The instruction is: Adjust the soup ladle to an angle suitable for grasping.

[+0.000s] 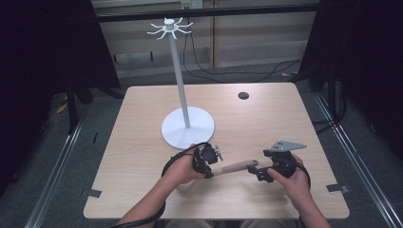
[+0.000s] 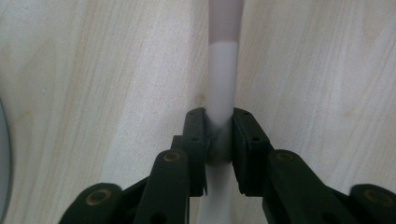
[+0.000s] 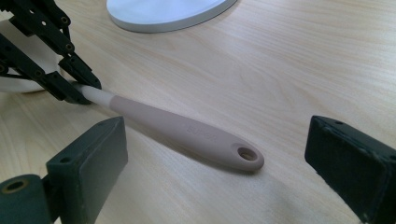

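Two tongs: your left tongs (image 2: 218,140) clamp the white neck of the beige-handled utensil (image 3: 187,133) over the pale wooden counter (image 1: 266,118); your right tongs (image 3: 219,163) gape wide beside its handle.

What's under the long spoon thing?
Under the utensil you can see only the bare wooden table. Its pinkish handle lies flat on the wood. The left tongs are clamped on its white neck, and they and the hand cover the white head end.

Laboratory recording bay, bare wooden worktop (image 1: 142,142), black curtains (image 1: 43,57), floor rails (image 1: 52,171), trailing cables (image 1: 228,71), wall socket (image 1: 191,4)
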